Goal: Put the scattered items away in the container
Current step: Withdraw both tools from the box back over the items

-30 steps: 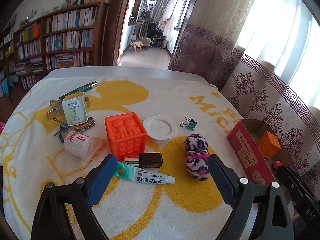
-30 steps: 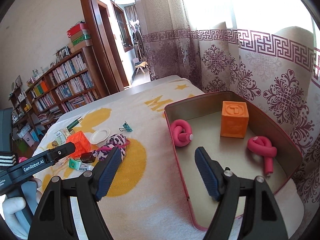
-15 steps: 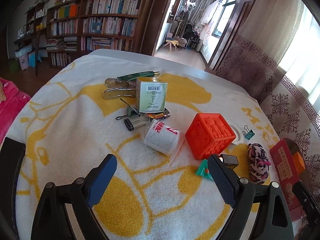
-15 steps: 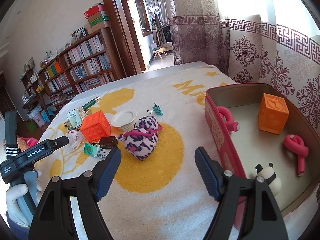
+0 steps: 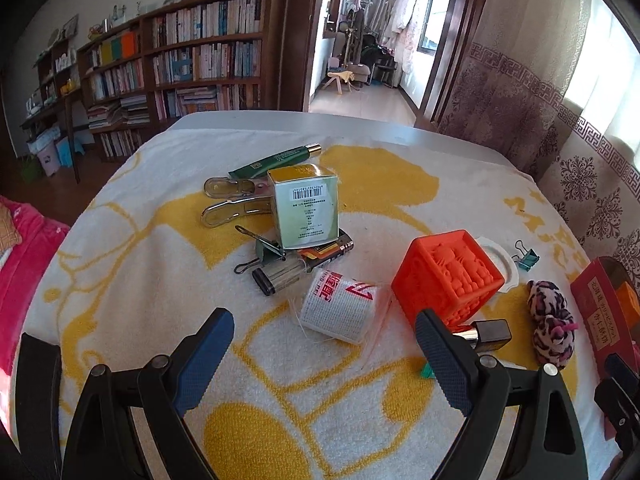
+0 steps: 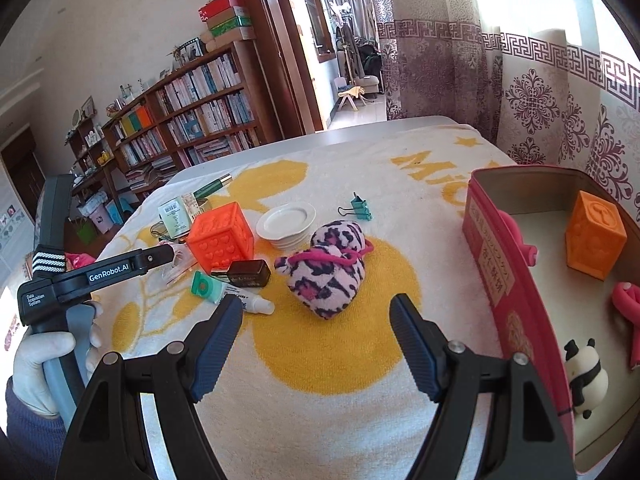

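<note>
Both grippers, left (image 5: pixel 324 354) and right (image 6: pixel 316 336), gape empty above the towel (image 6: pixel 360 380)

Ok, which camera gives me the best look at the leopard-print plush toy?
The right wrist view: the leopard-print plush toy lies whole and unobstructed on the towel, ahead of the open right gripper. The left wrist view shows it only small and distorted near the right edge.
</note>
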A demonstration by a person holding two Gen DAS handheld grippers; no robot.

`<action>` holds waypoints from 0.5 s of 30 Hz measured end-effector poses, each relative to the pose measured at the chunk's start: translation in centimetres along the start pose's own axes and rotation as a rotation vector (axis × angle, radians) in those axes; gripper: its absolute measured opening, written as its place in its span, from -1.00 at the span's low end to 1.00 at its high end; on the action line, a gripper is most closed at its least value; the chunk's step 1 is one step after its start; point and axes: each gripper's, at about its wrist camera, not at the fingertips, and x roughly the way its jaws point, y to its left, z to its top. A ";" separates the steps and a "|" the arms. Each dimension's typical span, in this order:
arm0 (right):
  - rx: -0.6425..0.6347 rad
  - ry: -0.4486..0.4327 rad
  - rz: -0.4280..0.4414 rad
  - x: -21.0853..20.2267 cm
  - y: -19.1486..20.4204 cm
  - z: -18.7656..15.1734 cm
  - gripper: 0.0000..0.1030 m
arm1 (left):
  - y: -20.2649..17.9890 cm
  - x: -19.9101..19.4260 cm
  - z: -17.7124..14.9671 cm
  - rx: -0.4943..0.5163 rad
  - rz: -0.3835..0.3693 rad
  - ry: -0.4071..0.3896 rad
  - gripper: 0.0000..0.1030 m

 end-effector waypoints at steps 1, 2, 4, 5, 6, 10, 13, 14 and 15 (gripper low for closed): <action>0.004 -0.001 0.006 0.0 0.0 0.1 0.54 | 0.0 0.5 0.5 0.022 0.008 0.009 0.82; 0.009 -0.003 0.011 0.0 -0.1 0.1 0.54 | 0.0 1.0 0.9 0.035 0.008 0.023 0.82; 0.019 -0.004 0.017 0.2 -0.1 0.3 0.54 | 0.2 1.8 1.2 0.033 -0.021 0.046 0.82; 0.022 -0.004 0.018 0.3 -0.2 0.3 0.54 | 0.2 2.0 1.2 0.027 -0.039 0.052 0.82; 0.024 -0.004 0.017 0.4 -0.1 0.4 0.54 | 0.1 2.3 1.0 0.025 -0.057 0.057 0.82; 0.012 0.004 0.013 0.6 0.2 0.4 0.54 | 0.1 3.7 0.2 -0.004 -0.071 0.101 0.82; 0.008 0.012 0.011 0.9 0.4 0.5 0.54 | 0.8 3.9 0.5 -0.048 -0.086 0.090 0.67; 0.014 0.020 0.016 1.1 0.4 0.5 0.54 | 1.0 3.9 0.5 -0.052 -0.078 0.087 0.50; 0.024 0.030 0.025 1.3 0.4 0.4 0.54 | 1.1 3.9 0.5 -0.054 -0.068 0.080 0.31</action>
